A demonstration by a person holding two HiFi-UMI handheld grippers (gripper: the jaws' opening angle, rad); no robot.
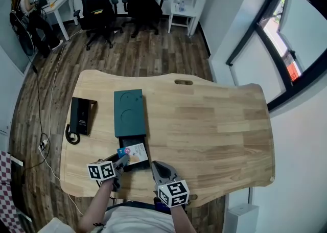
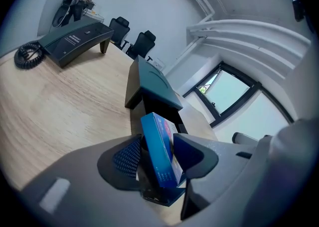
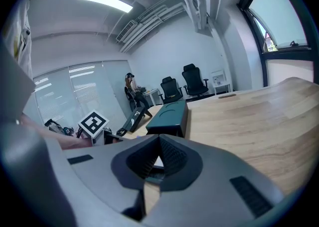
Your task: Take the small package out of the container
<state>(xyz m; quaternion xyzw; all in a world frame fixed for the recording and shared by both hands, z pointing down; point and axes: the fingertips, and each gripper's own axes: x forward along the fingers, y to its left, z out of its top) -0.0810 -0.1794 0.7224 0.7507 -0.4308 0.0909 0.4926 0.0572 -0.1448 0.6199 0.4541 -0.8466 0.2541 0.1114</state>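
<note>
Small package (image 2: 160, 159): blue-edged carton with a white printed face, standing on its long edge in the open tray (image 1: 138, 165) of the container (image 1: 129, 110), tipped slightly to the right. Judged not yet lifted clear.

Left gripper (image 1: 121, 160): jaws spread to their widest, one on each side of the package. A gap shows between the left pad (image 2: 127, 155) and the blue edge. The right pad is close against or just beside the white face; which cannot be told. No squeeze is evident, so the package is judged not gripped.

Governing relation: the package lies straight ahead of the left gripper, already within its jaws. Its long axis runs away from the gripper, along the line of the jaws toward the covered part of the container. A closing would likely take it across its thin side, and the lift would be up and back toward the person.

Right gripper (image 3: 158, 140): jaws pressed together, nothing held. It sits just beside the tray's near right corner, farther from the package than the left gripper.

Container, further: flat dark teal box, the covered part farther up the table, the dark tray open toward the person.

Table (image 1: 214, 124): light wood.

Desk telephone (image 1: 82, 116): black, coiled cord, well apart to the container's left
</note>
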